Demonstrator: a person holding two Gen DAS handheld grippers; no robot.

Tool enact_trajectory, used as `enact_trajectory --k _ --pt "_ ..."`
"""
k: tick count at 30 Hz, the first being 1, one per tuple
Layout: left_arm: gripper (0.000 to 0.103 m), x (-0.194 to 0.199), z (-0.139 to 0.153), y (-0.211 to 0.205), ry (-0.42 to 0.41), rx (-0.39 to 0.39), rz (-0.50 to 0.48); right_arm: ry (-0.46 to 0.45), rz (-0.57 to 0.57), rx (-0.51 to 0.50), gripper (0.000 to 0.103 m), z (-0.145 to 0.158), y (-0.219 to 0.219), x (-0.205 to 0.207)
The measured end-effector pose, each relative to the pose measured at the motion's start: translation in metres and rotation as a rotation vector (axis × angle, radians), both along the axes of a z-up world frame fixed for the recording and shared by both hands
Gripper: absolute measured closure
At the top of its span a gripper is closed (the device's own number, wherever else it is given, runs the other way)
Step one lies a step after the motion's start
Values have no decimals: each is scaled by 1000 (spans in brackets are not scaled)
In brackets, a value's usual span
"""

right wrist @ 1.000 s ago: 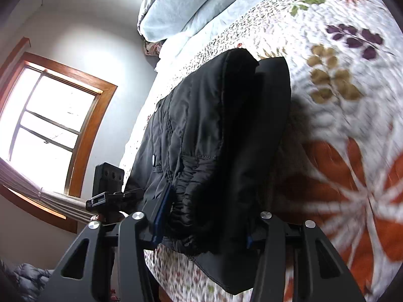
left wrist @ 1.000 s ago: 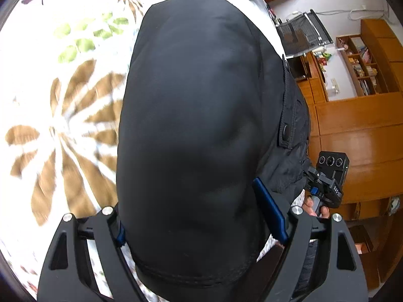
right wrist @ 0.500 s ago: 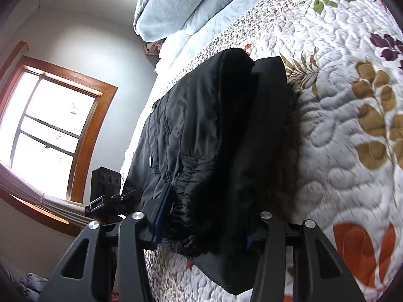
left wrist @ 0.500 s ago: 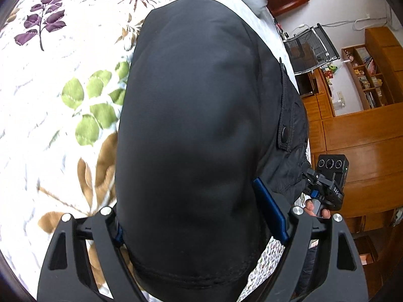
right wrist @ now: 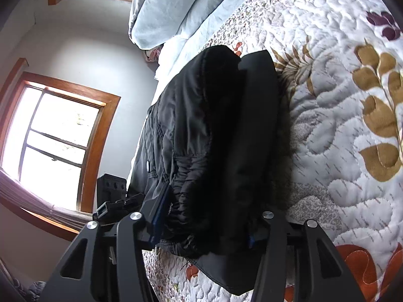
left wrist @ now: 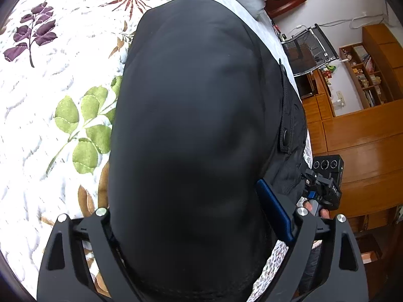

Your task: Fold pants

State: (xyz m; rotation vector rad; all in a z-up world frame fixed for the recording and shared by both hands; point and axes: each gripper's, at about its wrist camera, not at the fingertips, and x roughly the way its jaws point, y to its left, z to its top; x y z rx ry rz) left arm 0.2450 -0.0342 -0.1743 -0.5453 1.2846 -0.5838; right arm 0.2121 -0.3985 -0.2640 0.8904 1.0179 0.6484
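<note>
Black padded pants (left wrist: 191, 130) lay folded on the quilted bed cover (left wrist: 50, 130), held between the jaws of both grippers. Left gripper (left wrist: 196, 224) straddled the hem end and its jaws had just been opening wider; right gripper (right wrist: 201, 224) pinched the gathered waistband, jaws easing open slightly too. Compared with a second earlier, both views had slid across the quilt: green and purple leaf prints had come into frame.

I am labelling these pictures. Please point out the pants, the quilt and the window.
pants (left wrist: 191, 130): left wrist view, on the smooth black top panel.
quilt (left wrist: 50, 130): left wrist view, on bare white fabric beside the green leaves.
window (right wrist: 50, 136): right wrist view, on the bright glass pane.
</note>
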Motion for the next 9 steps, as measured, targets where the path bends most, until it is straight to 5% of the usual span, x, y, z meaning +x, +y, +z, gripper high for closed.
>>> enact_trajectory --k 9 --pt "13 -11 8 13 -17 0 13 22 -26 49 40 -9 -22 -15"
